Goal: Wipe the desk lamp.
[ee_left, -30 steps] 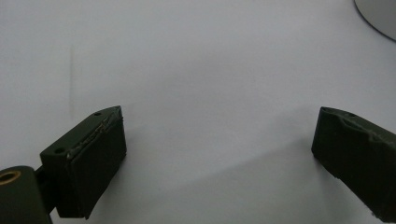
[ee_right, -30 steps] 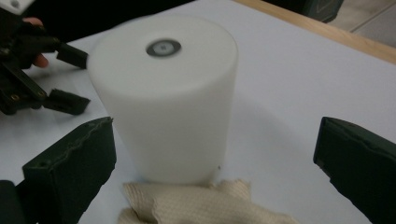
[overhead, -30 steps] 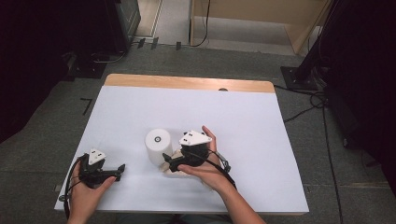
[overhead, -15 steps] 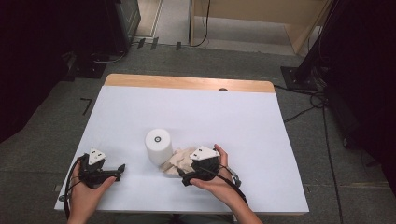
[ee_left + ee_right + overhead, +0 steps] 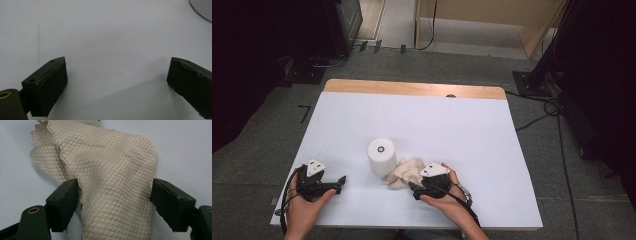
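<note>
Cloth (image 5: pixel 406 172): we see it crumpled lower centre on the counter (image 5: pixel 472 125), touching the white roll (image 5: pixel 382 156).
Right gripper (image 5: pixel 113 195): fingers closing around it, still spread.
Left gripper (image 5: pixel 117 82): fingers spread, nothing between, farther off.

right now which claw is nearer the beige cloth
Right. The right claw sits around the cloth, a fold of it between its jaws, which have just been closing. The left claw rests apart on the table, on the far side of the white roll.
</note>
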### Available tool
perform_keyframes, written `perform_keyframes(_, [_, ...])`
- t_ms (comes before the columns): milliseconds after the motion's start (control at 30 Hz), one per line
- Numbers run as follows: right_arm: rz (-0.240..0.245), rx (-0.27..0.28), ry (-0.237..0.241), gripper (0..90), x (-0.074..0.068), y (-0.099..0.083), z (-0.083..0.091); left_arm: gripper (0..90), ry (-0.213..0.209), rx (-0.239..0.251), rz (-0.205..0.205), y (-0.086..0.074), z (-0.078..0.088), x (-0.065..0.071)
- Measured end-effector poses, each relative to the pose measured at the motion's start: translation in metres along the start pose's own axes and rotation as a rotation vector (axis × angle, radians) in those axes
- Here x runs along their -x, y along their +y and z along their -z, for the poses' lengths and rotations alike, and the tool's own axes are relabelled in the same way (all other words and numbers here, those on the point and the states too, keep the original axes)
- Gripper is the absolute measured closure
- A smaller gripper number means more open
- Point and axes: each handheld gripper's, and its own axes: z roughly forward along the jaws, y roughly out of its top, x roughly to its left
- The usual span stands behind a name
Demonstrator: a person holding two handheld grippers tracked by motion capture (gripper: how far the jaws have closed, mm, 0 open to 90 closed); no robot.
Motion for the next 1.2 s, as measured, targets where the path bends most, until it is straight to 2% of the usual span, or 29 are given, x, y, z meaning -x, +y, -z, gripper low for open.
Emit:
perform_keyframes(67, [-0.002, 0.013, -0.002, 30.9, -0.001, -0.001, 0.001, 4.9, -0.001, 0.005, -0.007, -0.001, 0.003, 0.000])
perform_keyframes(100, [-0.002, 0.013, -0.002, 30.9, -0.001, -0.001, 0.001, 6.2, -0.001, 0.005, -0.007, -0.001, 0.003, 0.000])
perform_keyframes(133, [0.006, 0.022, -0.004, 37.4, -0.002, -0.002, 0.002, 6.4, 0.006, 0.014, -0.010, -0.001, 0.004, 0.000])
perform_keyframes(200, [0.009, 0.022, -0.002, 43.1, -0.003, -0.001, 0.002, 6.4, -0.047, 0.065, 0.038, -0.001, 0.011, -0.001])
perform_keyframes(233, [0.008, 0.017, -0.004, 46.9, -0.004, 0.000, 0.003, 6.4, -0.047, 0.065, 0.038, -0.001, 0.011, -0.001])
perform_keyframes(267, [0.007, 0.013, -0.008, 52.3, -0.003, 0.000, 0.003, 6.4, -0.101, 0.097, 0.063, 0.001, 0.014, 0.000])
perform_keyframes(300, [0.007, 0.013, -0.008, 52.3, -0.003, 0.000, 0.003, 6.4, -0.101, 0.097, 0.063, 0.001, 0.014, 0.000])
perform_keyframes(333, [0.004, 0.011, -0.023, 63.7, -0.002, 0.001, 0.004, 6.4, -0.137, 0.117, 0.066, 0.005, 0.015, 0.004])
perform_keyframes(400, [0.006, 0.018, -0.028, 73.4, 0.000, 0.000, 0.004, 6.3, -0.149, 0.126, 0.058, 0.007, 0.016, 0.006])
perform_keyframes(467, [-0.019, 0.028, -0.010, 79.5, 0.004, 0.000, 0.006, 6.3, -0.202, 0.153, 0.046, 0.014, 0.018, 0.015])
perform_keyframes(500, [-0.040, 0.032, -0.004, 80.8, 0.006, 0.000, 0.008, 6.3, -0.221, 0.159, 0.038, 0.017, 0.018, 0.019])
perform_keyframes(533, [-0.040, 0.032, -0.004, 80.8, 0.006, 0.000, 0.008, 6.3, -0.221, 0.159, 0.038, 0.017, 0.018, 0.019])
perform_keyframes(633, [-0.064, 0.078, -0.001, 81.7, 0.017, 0.005, 0.023, 6.3, -0.274, 0.164, 0.003, 0.026, 0.015, 0.032])
perform_keyframes(700, [-0.083, 0.100, -0.010, 81.7, 0.025, 0.008, 0.033, 6.3, -0.286, 0.167, -0.002, 0.029, 0.013, 0.036])
perform_keyframes(733, [-0.099, 0.109, -0.011, 81.6, 0.029, 0.010, 0.037, 6.3, -0.311, 0.171, -0.009, 0.035, 0.009, 0.043])
perform_keyframes(800, [-0.117, 0.121, -0.021, 81.3, 0.037, 0.012, 0.043, 6.3, -0.330, 0.172, -0.026, 0.041, 0.005, 0.052])
perform_keyframes(833, [-0.117, 0.121, -0.021, 81.3, 0.037, 0.012, 0.043, 6.3, -0.330, 0.172, -0.026, 0.041, 0.005, 0.052])
perform_keyframes(867, [-0.127, 0.124, -0.042, 81.0, 0.044, 0.013, 0.047, 6.3, -0.351, 0.179, -0.033, 0.047, 0.000, 0.061])
perform_keyframes(933, [-0.153, 0.134, -0.047, 80.8, 0.050, 0.012, 0.049, 6.3, -0.376, 0.183, -0.042, 0.052, -0.004, 0.068])
perform_keyframes(1000, [-0.164, 0.141, -0.047, 80.8, 0.053, 0.011, 0.050, 6.3, -0.382, 0.185, -0.046, 0.054, -0.007, 0.071])
perform_keyframes(1033, [-0.180, 0.145, -0.045, 80.7, 0.057, 0.007, 0.048, 6.3, -0.381, 0.183, -0.057, 0.058, -0.011, 0.078])
perform_keyframes(1133, [-0.168, 0.129, -0.047, 80.5, 0.058, 0.005, 0.046, 6.3, -0.380, 0.187, -0.055, 0.062, -0.015, 0.081])
perform_keyframes(1200, [-0.182, 0.122, -0.043, 80.4, 0.059, 0.001, 0.044, 6.3, -0.383, 0.195, -0.050, 0.067, -0.020, 0.083])
